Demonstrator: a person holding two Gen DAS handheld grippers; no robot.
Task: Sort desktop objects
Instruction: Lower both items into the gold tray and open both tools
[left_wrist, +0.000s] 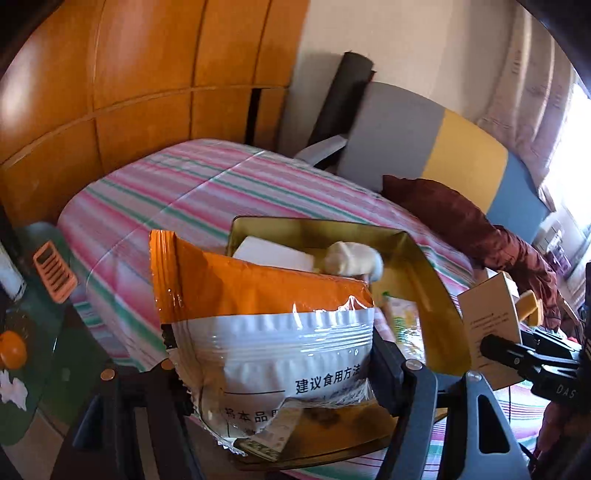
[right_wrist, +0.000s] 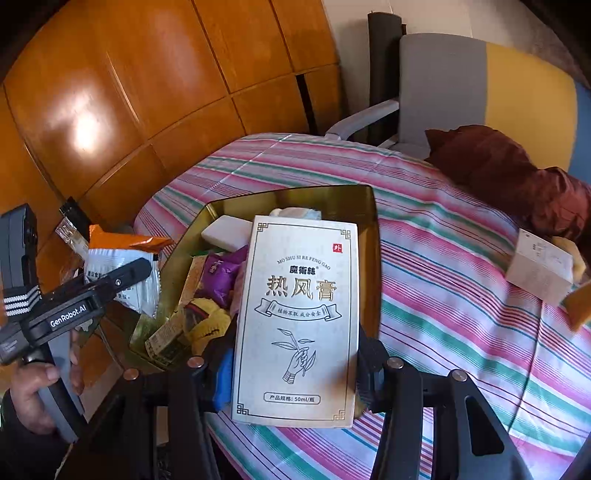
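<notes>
A surface draped in a pink, green and white striped cloth is seen before orange wooden panels, with a grey, yellow and blue chair and a dark red cloth behind. On it a gold tin is filled with small packets. The left claw is clamped on an orange and white snack packet beside the tin; the right claw is pinched on a white ointment box over it. Much of the tin's contents is hidden by both.

Orange-white snack packet, cream box, both above gold tin
</notes>
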